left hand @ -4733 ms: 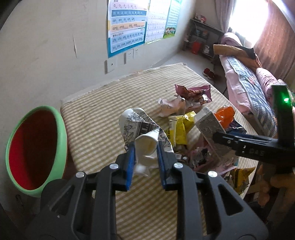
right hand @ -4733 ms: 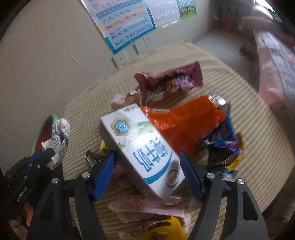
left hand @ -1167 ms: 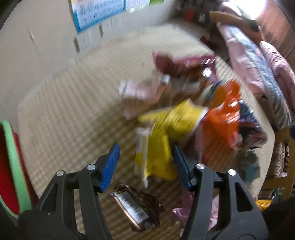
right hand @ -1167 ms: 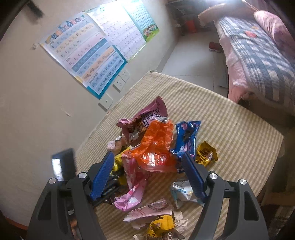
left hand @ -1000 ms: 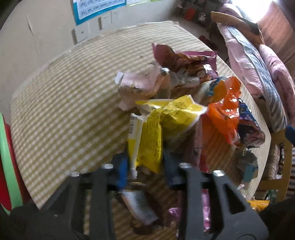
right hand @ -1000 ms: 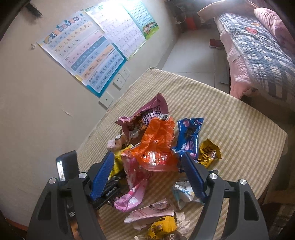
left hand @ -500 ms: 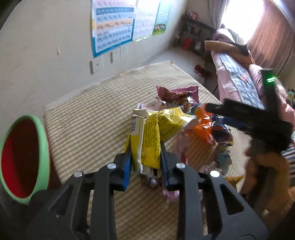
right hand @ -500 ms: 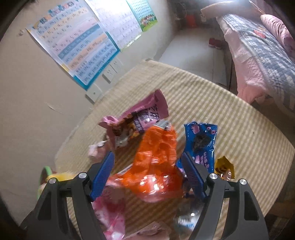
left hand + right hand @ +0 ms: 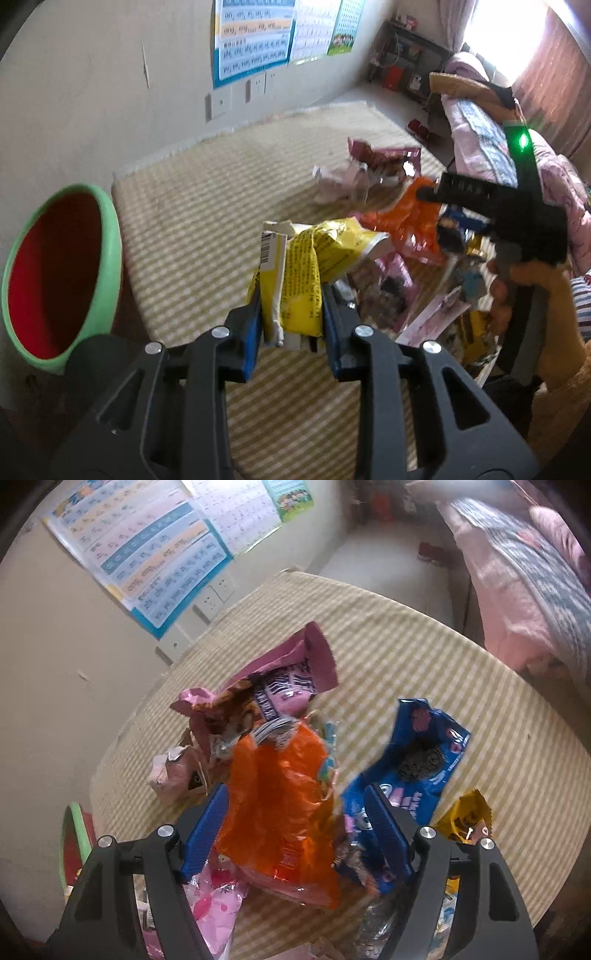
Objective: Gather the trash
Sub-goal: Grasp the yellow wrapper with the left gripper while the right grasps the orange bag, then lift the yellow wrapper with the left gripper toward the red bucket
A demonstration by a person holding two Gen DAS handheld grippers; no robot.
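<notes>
- Two grippers were in view. The left gripper pinched a yellow wrapper between its blue pads; the log-free reading of the frame was a firm hold, though the jaws were easing slightly apart with the wrapper between them.
- The yellow wrapper stood roughly upright in the grip, its long axis running up and away from the pads, a barcode strip on its left edge. It hung clear above the checked tablecloth.
- The green-rimmed bin with a red interior stood just off the table's left edge, to the left of and below the held wrapper. The left gripper was plainly the nearer one. In my judgement the coming move turned on carrying the wrapper leftward until it hung over the bin's mouth.
- What the bin held could not be determined; only its red inner wall showed.
- The right gripper stood spread wide, pinching nothing. An orange wrapper lay between its pads, long axis running away from the camera, untouched so far as could be told.
- Just right of it lay a blue biscuit wrapper; beyond it, a pink wrapper; a small gold wrapper sat at the right pad's outer side.
- Much trash remained on the table; the task appeared well short of done.
</notes>
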